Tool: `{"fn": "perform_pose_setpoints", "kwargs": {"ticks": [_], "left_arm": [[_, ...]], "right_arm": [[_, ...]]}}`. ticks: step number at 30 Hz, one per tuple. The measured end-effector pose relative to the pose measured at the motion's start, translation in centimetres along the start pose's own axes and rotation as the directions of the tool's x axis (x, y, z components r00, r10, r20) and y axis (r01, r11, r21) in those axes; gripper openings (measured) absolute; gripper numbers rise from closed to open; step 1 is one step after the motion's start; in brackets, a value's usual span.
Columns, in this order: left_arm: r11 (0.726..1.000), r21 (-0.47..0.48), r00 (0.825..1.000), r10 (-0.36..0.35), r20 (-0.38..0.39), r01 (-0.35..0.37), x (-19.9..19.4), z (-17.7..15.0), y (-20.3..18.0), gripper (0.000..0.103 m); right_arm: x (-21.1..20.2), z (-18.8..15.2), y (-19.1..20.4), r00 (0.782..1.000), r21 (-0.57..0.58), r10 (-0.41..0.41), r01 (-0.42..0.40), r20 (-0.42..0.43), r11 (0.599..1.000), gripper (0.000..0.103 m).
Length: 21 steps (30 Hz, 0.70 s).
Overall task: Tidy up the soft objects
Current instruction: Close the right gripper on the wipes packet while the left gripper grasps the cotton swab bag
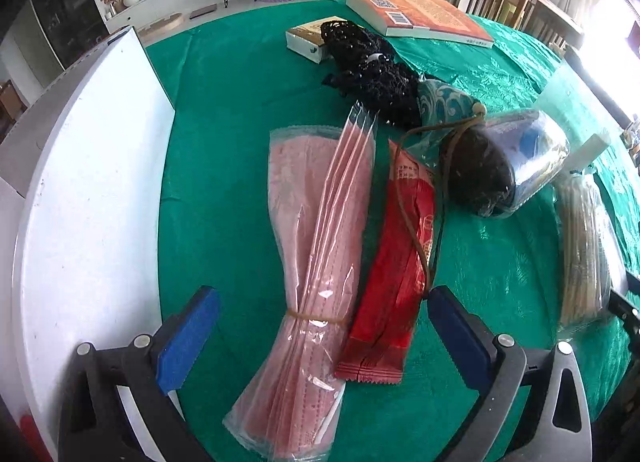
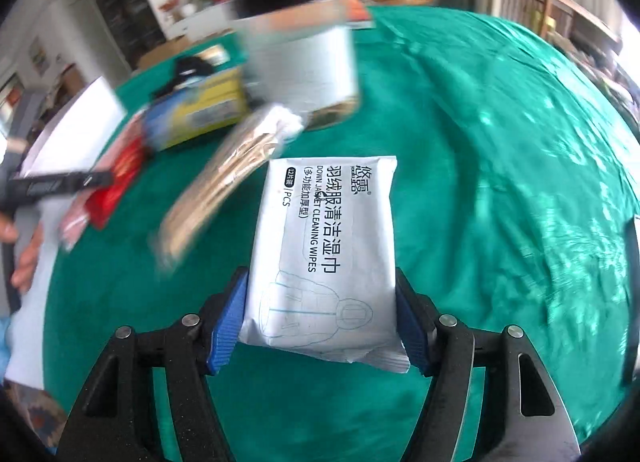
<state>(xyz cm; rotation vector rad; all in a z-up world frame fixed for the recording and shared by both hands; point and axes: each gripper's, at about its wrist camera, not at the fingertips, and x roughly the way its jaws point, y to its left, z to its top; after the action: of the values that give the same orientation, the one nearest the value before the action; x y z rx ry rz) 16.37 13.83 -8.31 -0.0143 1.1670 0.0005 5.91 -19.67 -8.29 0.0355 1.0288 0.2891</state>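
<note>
1. Standing over the green tablecloth (image 1: 224, 189), the left gripper (image 1: 324, 326) is spread wide and grasps nothing; bare cloth lies open between its left finger and the white board (image 1: 92, 197) along the table's left edge.
2. Between its blue pads (image 1: 188, 338) lie the near ends of two things: a bundle of pink masks (image 1: 308, 258) in clear sleeves, cinched by a rubber band, and, touching its right side, a glossy red crimped packet (image 1: 396, 274).
3. On the right, the right gripper (image 2: 322, 326) is clamped on a white wipes pack (image 2: 324, 258), a soft, flat pouch; both pads press its long sides near the lower end, over green cloth.
4. To that pack's right the cloth runs broad and empty to the table's curved edge.
5. Farther in, a dark rounded lump (image 1: 476, 173) with a brown cord rests against a clear plastic packet (image 1: 528, 153); a blurred bag of tan sticks (image 1: 584, 262) lies towards the right edge.
6. Beyond sit a teal patterned pouch (image 1: 444, 101), a black crocheted piece (image 1: 376, 73), a small box (image 1: 306, 39), and an orange book (image 1: 420, 13) near the far edge.
</note>
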Motion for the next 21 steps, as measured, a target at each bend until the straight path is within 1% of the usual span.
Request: {"fn": "perform_pose_setpoints", "kwargs": {"ticks": [2,3,6,7,9,11,13,14,15,16,18,20,21], "left_arm": [[1.000,-0.018,1.000,-0.013,0.005,0.013,-0.2,-0.2,0.3,0.102],[0.999,-0.035,1.000,-0.026,0.010,0.026,-0.3,-0.2,0.5,0.102],[0.995,-0.088,0.998,-0.054,0.013,0.055,-0.4,0.0,1.0,0.102],[0.992,-0.101,0.997,-0.072,0.012,0.073,-0.4,0.1,1.1,0.102],[0.987,-0.121,0.994,-0.107,0.016,0.108,-0.9,0.2,1.3,0.101],[0.983,-0.131,0.992,-0.121,0.047,0.126,-2.4,0.0,0.8,0.101],[0.985,-0.088,0.983,-0.139,0.121,0.150,-4.9,-0.7,-1.0,0.101],[0.984,-0.049,0.976,-0.163,0.147,0.172,-6.0,-1.1,-2.3,0.101],[0.980,-0.006,0.968,-0.197,0.156,0.201,-6.7,-1.4,-3.9,0.101],[0.970,0.045,0.960,-0.241,0.143,0.237,-6.9,-1.7,-6.1,0.101],[0.955,0.114,0.954,-0.286,0.093,0.275,-6.2,-2.0,-10.1,0.101],[0.948,0.160,0.956,-0.287,0.058,0.275,-4.8,-2.0,-14.1,0.101],[0.951,0.178,0.962,-0.267,0.053,0.254,-3.8,-1.9,-16.0,0.101]], "right_arm": [[0.0,0.7,-0.9,1.000,-0.014,0.006,-0.006,-0.002,1.000,0.076],[0.2,1.2,-1.1,1.000,-0.027,0.007,-0.008,-0.027,1.000,0.077],[0.9,2.0,0.6,0.997,-0.097,-0.010,0.003,-0.071,0.995,0.081],[0.9,1.6,1.5,0.997,-0.129,-0.022,0.012,-0.079,0.992,0.081],[1.3,1.5,1.7,0.996,-0.169,-0.035,0.020,-0.083,0.985,0.081],[1.2,1.0,1.3,0.997,-0.139,-0.011,0.000,-0.079,0.990,0.077],[0.8,1.0,0.3,0.998,-0.089,0.000,-0.006,-0.070,0.996,0.076],[0.7,0.9,0.0,0.998,-0.068,-0.010,0.006,-0.061,0.998,0.076],[0.5,0.9,-0.8,0.998,-0.046,-0.026,0.024,-0.050,0.999,0.076],[0.3,0.5,-1.0,0.998,-0.027,-0.039,0.038,-0.042,0.999,0.076],[0.0,0.3,-2.1,0.999,0.001,-0.037,0.037,-0.019,0.999,0.073],[0.0,0.4,-2.6,0.999,0.005,-0.037,0.037,-0.020,0.999,0.073],[-0.2,0.2,-2.3,0.999,0.002,-0.049,0.049,-0.024,0.999,0.073]]}}
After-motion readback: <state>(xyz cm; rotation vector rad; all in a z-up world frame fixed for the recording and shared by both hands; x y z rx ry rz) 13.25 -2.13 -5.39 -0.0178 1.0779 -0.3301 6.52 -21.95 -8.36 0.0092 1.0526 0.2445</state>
